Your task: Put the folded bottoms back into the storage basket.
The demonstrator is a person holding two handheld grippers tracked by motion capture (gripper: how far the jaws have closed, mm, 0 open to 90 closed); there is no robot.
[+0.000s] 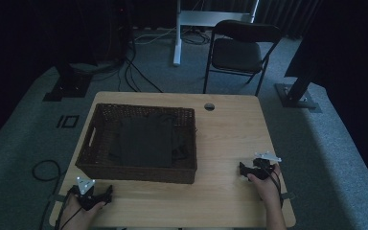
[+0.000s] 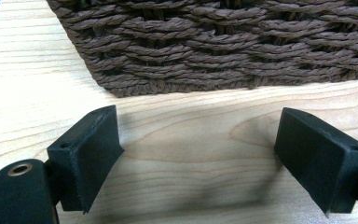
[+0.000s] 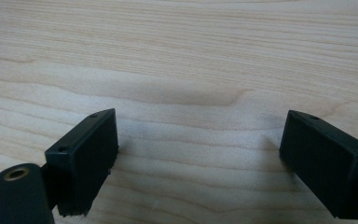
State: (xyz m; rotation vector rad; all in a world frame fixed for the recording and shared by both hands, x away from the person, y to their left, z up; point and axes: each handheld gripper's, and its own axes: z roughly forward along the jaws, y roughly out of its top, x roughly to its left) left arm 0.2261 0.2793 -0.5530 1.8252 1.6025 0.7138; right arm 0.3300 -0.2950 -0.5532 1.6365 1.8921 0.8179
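A woven basket (image 1: 136,165) sits on the left half of the table (image 1: 230,139), its far wall close to the table's far edge and its left wall close to the left edge. A dark cloth (image 1: 146,141) lies flat inside it, below the rim.

The left gripper (image 1: 109,192) rests at the near left corner, just in front of the basket's near wall and apart from it. In the left gripper view its jaws stand wide with bare wood between them, and the basket's (image 2: 223,42) lower corner lies just beyond.

The right gripper (image 1: 242,168) rests near the right edge, well apart from the basket. Its jaws are wide too, with nothing but wood (image 3: 177,70) ahead.

Between basket and right gripper runs a broad strip of bare tabletop, reaching to the far edge, where a small round hole (image 1: 209,106) sits.
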